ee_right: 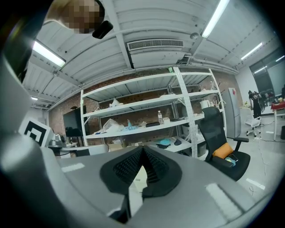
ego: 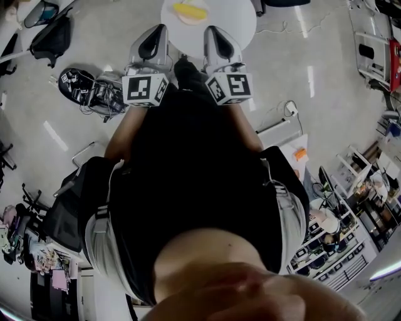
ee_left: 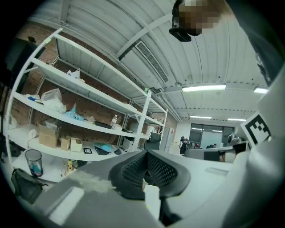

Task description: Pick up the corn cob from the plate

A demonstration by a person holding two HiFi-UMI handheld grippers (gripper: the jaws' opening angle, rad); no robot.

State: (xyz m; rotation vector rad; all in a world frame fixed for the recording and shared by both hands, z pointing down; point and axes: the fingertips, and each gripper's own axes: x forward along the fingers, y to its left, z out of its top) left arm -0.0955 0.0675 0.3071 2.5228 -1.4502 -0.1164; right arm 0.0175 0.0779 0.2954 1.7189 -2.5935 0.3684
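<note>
Corn cob (ego: pixel 190 11) on plate (ego: pixel 194 22) on bench (ego: pixel 235 25), ahead of and between my 2 grippers, long axis crosswise to them. Left gripper (ego: pixel 153 39) clenched, empty. Right gripper (ego: pixel 216 39) clenched, empty, slightly nearer by my judgement.

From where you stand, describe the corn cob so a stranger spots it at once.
Find the round white table at the top of the head view. A pale plate sits on it, and the corn cob lies on that plate, the only bright yellow thing there.
</note>
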